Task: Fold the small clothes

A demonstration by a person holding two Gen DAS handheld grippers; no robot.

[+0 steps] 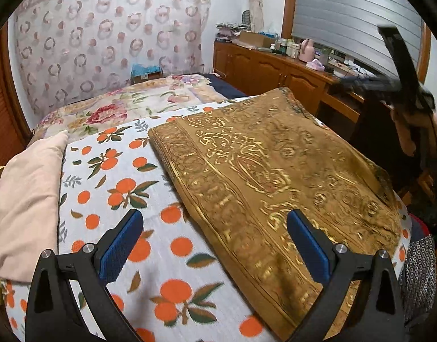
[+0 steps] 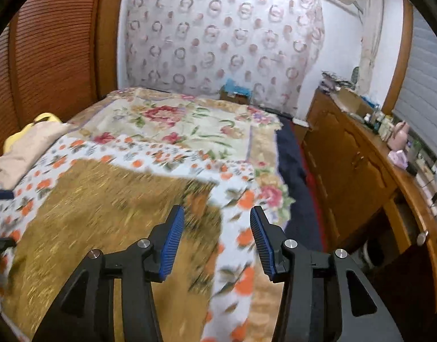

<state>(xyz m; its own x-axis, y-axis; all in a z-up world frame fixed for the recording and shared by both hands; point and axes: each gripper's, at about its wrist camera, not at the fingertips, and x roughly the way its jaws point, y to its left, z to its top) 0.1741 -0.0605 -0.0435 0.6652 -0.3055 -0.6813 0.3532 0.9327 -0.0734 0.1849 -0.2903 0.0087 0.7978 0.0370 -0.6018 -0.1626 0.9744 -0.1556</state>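
Note:
A brown cloth with a gold pattern lies folded flat on the orange-print sheet that covers the bed. My left gripper hovers open above the cloth's near left edge, with nothing between its blue pads. In the right wrist view the same cloth is blurred, and its right corner lies below my right gripper. That gripper is open and holds nothing. The right gripper's dark body, held by a hand, shows blurred beyond the cloth's far right side in the left wrist view.
A pale pink pillow lies at the bed's left side. A floral quilt covers the far half of the bed. A wooden cabinet with bottles on top runs along the right, past the bed's edge. A louvred wooden door stands on the left.

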